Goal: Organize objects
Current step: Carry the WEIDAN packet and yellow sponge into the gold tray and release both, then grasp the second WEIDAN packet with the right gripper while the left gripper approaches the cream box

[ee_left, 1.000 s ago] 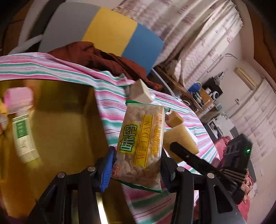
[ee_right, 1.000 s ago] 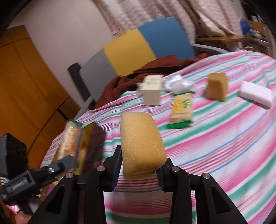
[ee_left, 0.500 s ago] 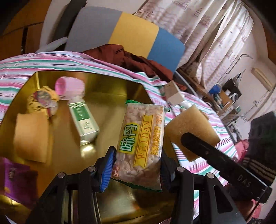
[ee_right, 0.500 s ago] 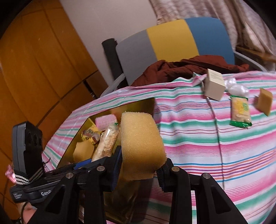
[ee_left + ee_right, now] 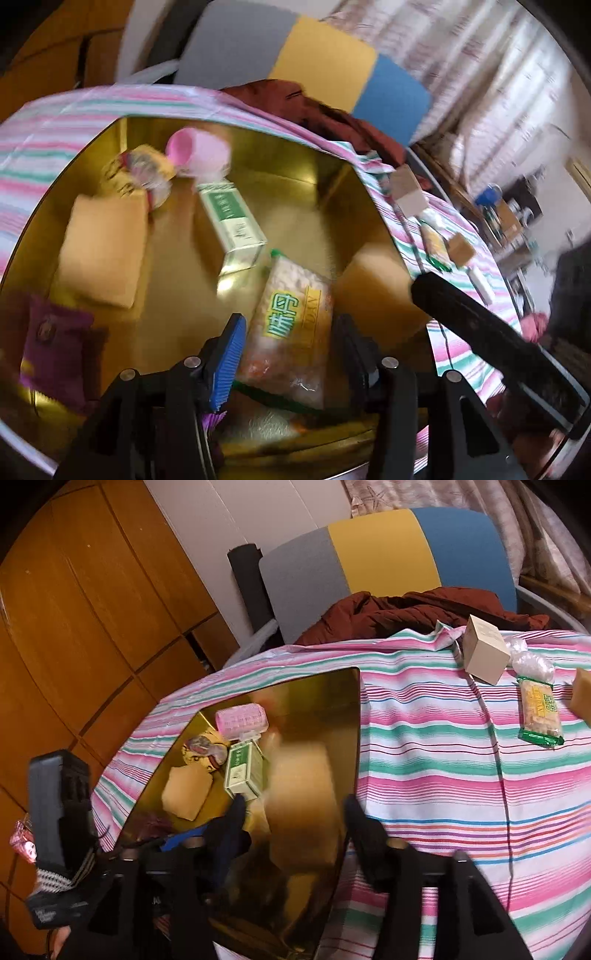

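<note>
The snack packet (image 5: pixel 291 325) is lying inside the gold tray (image 5: pixel 332 173), between the opening jaws of the left gripper (image 5: pixel 290 354). Beside it, the yellow sponge (image 5: pixel 303 794) is dropping blurred from the opening right gripper (image 5: pixel 293 819).

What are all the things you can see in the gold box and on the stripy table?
gold tin: one, gold, on the striped cloth
sponges: two in the tin, tan
snack packet: one, yellow-green, between the left gripper's opening jaws
green box: one, green-white, in the tin
pink roll: one, tin's far end
cream box: one, on the cloth
second snack packet: one, on the cloth
left gripper: black, blue pad
right gripper: black, opening above the tin
</note>
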Motion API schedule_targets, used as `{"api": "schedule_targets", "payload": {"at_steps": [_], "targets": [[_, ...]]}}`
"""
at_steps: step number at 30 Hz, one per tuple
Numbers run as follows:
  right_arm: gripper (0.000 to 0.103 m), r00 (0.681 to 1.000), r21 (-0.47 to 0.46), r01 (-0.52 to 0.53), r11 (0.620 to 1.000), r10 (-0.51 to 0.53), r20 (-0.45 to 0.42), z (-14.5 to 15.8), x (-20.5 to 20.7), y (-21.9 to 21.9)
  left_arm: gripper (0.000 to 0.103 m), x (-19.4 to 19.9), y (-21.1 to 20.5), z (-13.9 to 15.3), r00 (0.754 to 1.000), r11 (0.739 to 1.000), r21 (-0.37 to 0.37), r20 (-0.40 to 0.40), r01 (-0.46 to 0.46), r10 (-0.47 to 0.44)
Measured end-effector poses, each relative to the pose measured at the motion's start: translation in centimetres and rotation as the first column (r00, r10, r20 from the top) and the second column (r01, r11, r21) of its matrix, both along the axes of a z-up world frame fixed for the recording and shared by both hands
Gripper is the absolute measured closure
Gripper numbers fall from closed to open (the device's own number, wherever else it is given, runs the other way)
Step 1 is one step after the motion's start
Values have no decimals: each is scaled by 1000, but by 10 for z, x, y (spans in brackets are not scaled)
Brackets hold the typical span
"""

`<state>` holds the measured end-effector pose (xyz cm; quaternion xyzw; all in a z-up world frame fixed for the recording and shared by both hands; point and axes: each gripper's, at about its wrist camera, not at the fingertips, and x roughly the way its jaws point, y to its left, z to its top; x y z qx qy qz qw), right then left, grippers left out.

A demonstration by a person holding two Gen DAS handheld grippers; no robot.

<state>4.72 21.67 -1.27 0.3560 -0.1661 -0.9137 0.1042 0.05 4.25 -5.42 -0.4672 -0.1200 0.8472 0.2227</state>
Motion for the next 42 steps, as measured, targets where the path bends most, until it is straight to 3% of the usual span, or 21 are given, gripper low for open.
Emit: {"api": "schedule_targets", "payload": {"at_steps": [6, 16, 23, 32, 42], "targets": [[31, 998, -15, 49, 999, -49, -37, 4, 10, 10, 47, 8, -6, 15, 996, 999, 9, -79, -41, 42], [29, 977, -47, 211, 976, -212, -25, -3, 22, 60, 47, 7, 7, 21, 998, 999, 31, -63, -25, 27], [29, 953, -45, 302, 952, -302, 2, -15, 27, 98, 46, 8, 35, 32, 995, 999, 10, -90, 44, -43], [29, 920, -44, 393, 919, -392, 20, -27, 33, 143, 38, 15, 78, 39, 981, 986, -48, -107, 157, -161], [30, 885, 64, 463, 884, -465, 28, -29, -21, 200, 38, 19, 105, 48, 972, 976, -89, -112, 199, -209]]}}
